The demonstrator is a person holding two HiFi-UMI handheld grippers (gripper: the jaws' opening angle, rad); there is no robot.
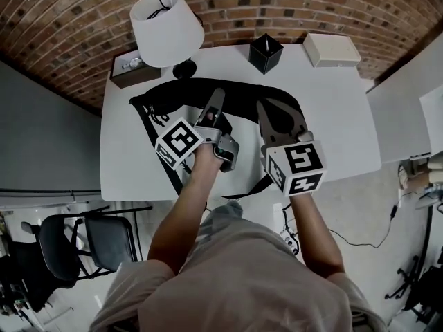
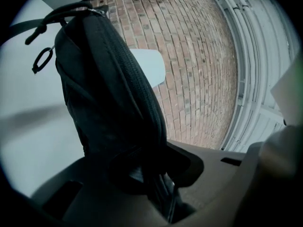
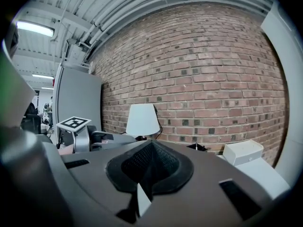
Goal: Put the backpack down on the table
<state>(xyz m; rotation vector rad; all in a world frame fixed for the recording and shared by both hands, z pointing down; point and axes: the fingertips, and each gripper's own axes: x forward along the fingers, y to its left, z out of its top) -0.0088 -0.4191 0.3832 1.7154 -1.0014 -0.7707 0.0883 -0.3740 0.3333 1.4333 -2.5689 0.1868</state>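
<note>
Left gripper [image 2: 156, 174]: jaws part-closed, clamped on fabric of black backpack [image 1: 242, 95]; bag stands tall before jaws in left gripper view. Right gripper [image 3: 150, 151]: jaws together, nothing seen between them. Backpack over middle of white table [image 1: 332, 123]; contact with tabletop not discernible. Step in hand, as judged: lowering. Keep clamp firm, descend level, let bag settle on bare centre before release. Far side: lamp [image 1: 166, 26], black box [image 1: 265, 52]; stop short of both.

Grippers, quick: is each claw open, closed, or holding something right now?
Left gripper: claw closed on the backpack.
Right gripper: claw closed, pinching dark mesh that looks like the backpack too.
</note>
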